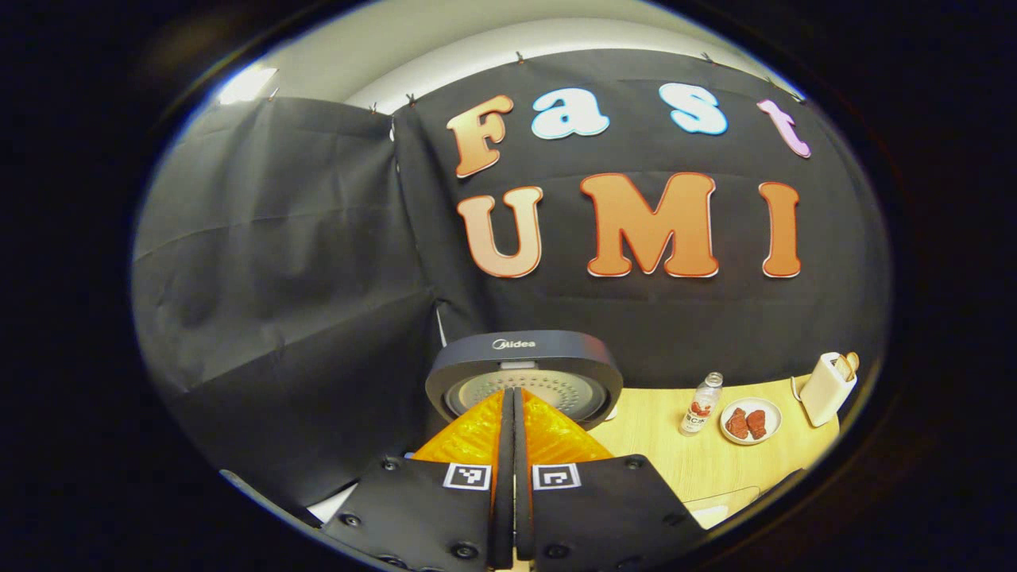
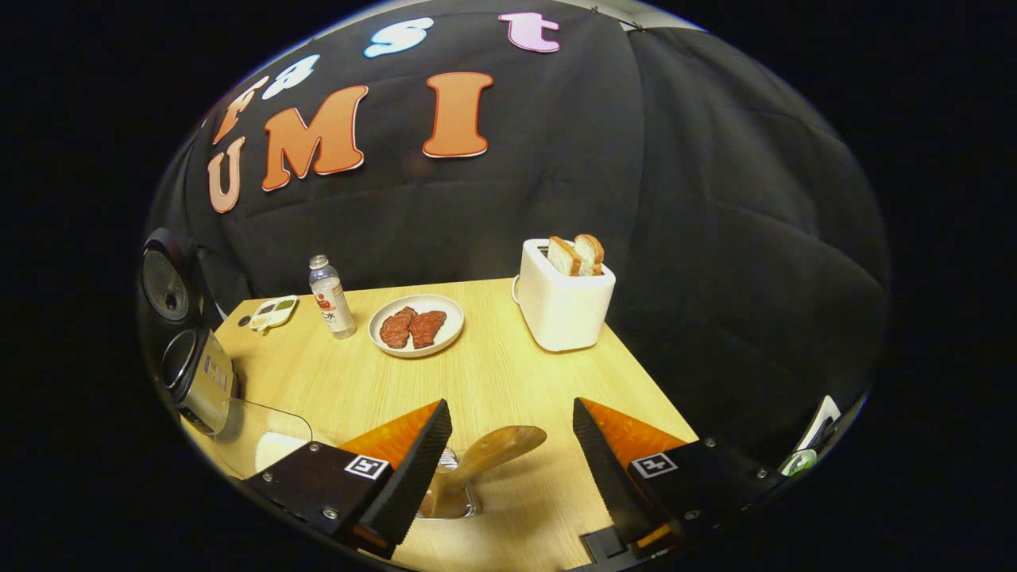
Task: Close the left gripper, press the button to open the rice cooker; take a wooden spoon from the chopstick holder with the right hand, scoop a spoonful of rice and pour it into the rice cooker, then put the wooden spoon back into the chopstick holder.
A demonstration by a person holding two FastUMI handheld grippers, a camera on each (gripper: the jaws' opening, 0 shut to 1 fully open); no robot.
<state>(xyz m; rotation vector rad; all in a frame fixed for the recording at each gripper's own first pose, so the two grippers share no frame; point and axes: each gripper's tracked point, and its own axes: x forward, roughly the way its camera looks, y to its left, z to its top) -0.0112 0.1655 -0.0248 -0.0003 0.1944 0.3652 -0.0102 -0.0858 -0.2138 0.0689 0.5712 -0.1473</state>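
Note:
In the left gripper view my left gripper [image 1: 512,393] is shut with nothing between its fingers, right in front of the rice cooker's raised lid [image 1: 524,373]. The right gripper view has the rice cooker [image 2: 191,373] at the far left with its lid [image 2: 163,282] standing open. My right gripper [image 2: 510,407] is open above the chopstick holder [image 2: 453,502]. The wooden spoon [image 2: 494,450] sticks up out of the holder between the fingers, nearer the left one, untouched. A clear bowl of rice [image 2: 266,446] sits beside the cooker.
On the wooden table [image 2: 508,373] stand a white toaster [image 2: 564,306] with bread slices, a plate of red meat [image 2: 417,326], a small bottle [image 2: 332,298] and a little sauce dish [image 2: 272,311]. The table's right edge runs close past the toaster.

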